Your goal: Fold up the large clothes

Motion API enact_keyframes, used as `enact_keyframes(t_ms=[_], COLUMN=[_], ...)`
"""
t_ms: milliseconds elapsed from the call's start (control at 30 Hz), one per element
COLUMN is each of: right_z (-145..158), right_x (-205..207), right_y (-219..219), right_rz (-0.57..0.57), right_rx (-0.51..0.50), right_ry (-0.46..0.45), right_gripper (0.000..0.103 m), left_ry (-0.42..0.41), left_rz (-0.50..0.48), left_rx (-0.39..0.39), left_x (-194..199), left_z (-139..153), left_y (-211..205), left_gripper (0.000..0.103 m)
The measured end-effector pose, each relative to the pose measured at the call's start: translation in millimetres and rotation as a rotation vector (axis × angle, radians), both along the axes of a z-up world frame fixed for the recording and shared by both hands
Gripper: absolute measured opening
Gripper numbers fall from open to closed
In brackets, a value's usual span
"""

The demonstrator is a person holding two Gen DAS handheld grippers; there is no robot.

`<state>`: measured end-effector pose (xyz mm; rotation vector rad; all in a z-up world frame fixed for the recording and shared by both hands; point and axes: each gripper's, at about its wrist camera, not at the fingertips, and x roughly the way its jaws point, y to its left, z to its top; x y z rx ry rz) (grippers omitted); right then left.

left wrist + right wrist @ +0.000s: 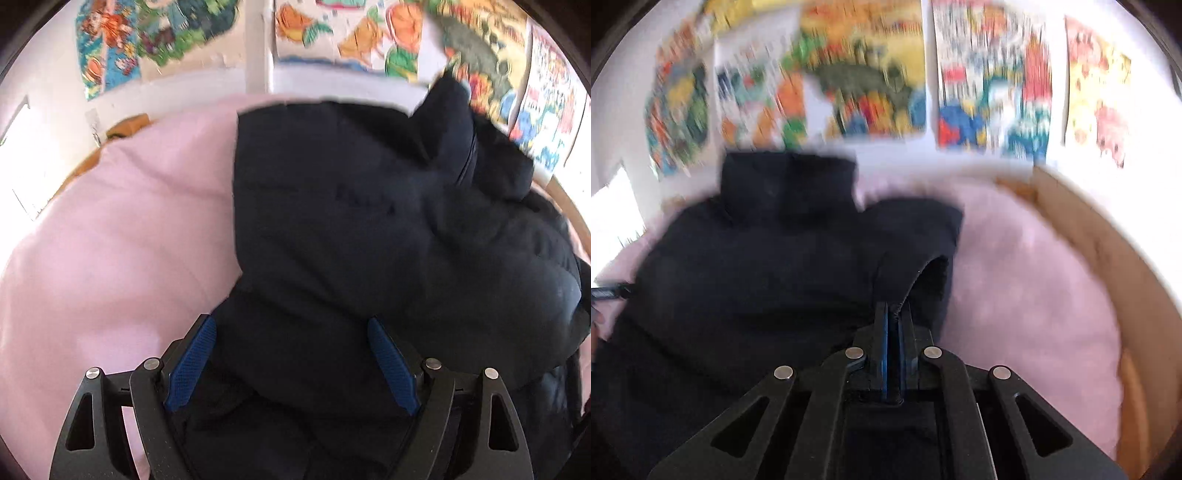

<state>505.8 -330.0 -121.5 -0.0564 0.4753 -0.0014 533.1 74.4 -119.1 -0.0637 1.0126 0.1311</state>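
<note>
Here one dark jacket (351,229): right gripper (894,314) clamps its edge, left gripper (291,332) gapes above it

You've got one dark navy jacket (369,229) here, that's the only piece of clothing, filling the frame from about 12 o'clock round to 5. One pink sheet (122,236) under it, spreading out toward 9 o'clock. Two grippers in all: your left gripper (291,332), two blue pads (192,363), and your right gripper (894,314), same two fingers. Posters on the wall up at 12 o'clock: you can count roughly five in the right wrist view, starting with the yellow one (864,70), but they're too smeared for an exact number.
</note>
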Motion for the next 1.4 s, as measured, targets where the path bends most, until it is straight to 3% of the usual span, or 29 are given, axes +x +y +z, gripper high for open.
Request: enact_keyframes(t_ms=[100,167,200,267,333,433,567,667,767,1000,1233,1300,1400], right_z=[-21,-17,-12,-2,9,16,1,-16,-25,-44,-51,-46,-27], right_x=[8,3,-3,-12,-19,-20,-6,11,25,52,52,46,39], right_y=[-11,-16,-19,-22,-16,9,41,39,26,34,36,33,31], right_rz=[0.005,-0.015,-0.035,-0.058,-0.054,0.050,0.181,0.174,0.155,0.136,0.127,0.137,0.178], right_rx=[0.075,0.092,0.102,0.105,0.061,0.004,-0.076,-0.087,-0.017,-0.045,-0.069,-0.053,-0.069], right_ry=[0.044,0.025,-0.003,-0.070,-0.133,-0.151,-0.053,0.025,0.073,0.107,0.097,0.097,0.170], right_gripper=[0.010,0.026,0.033,0.036,0.046,0.048,0.048,0.048,0.048,0.049,0.050,0.054,0.062], left_ry=[0.005,-0.006,-0.024,-0.109,-0.173,-0.181,-0.117,-0.043,-0.034,-0.006,-0.008,-0.020,-0.059], left_rz=[0.008,0.015,0.021,0.027,-0.012,-0.136,-0.269,-0.263,-0.247,-0.267,-0.268,-0.271,-0.294], left_rx=[-0.019,-0.035,-0.054,-0.138,-0.195,-0.192,-0.096,0.008,0.009,0.063,0.029,-0.033,-0.158], left_x=[1,-2,-5,-15,-20,-13,7,26,36,44,51,41,26], left_z=[-4,1,6,21,33,41,30,6,-11,-33,-34,-24,-3], left_y=[4,7,8,10,3,-28,-72,-86,-83,-94,-93,-82,-66], left_gripper=[0.089,0.088,0.088,0.088,0.088,0.088,0.088,0.091,0.103,0.103,0.103,0.103,0.103])
